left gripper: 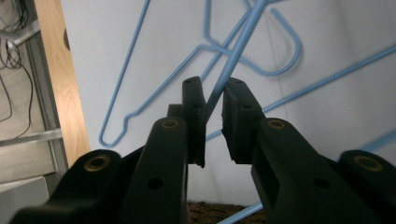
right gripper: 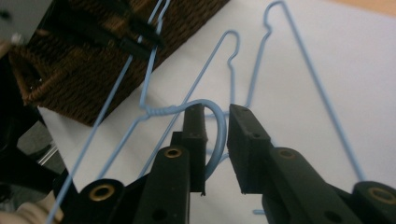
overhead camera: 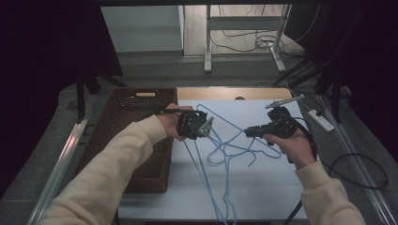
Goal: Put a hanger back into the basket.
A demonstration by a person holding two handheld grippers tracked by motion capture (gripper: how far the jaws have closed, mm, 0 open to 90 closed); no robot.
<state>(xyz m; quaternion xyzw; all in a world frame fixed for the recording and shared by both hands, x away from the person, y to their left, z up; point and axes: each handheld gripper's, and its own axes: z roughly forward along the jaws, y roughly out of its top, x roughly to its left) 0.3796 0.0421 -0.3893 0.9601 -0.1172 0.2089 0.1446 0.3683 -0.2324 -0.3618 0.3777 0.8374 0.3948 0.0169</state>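
Several light-blue wire hangers (overhead camera: pixel 230 149) lie tangled on the white table (overhead camera: pixel 267 187). My left gripper (overhead camera: pixel 210 125) is beside the basket, its jaws (left gripper: pixel 214 100) drawn close on a straight wire of one blue hanger (left gripper: pixel 238 42). The right gripper view shows that same left gripper (right gripper: pixel 140 35) clamped on the wire, up by the basket. My right gripper (overhead camera: pixel 247 132) faces it from the right. Its jaws (right gripper: pixel 215 116) stand apart, and that hanger's curved hook (right gripper: pixel 219 128) passes between them without being pressed. Other hangers (right gripper: pixel 289 70) lie flat on the table below.
A brown woven basket (overhead camera: pixel 141 98) stands at the table's left edge, seen close behind the wires in the right gripper view (right gripper: pixel 93 70). A white power strip (overhead camera: pixel 321 119) and cables lie on the floor to the right. A wooden strip (left gripper: pixel 60 84) borders the table's far side.
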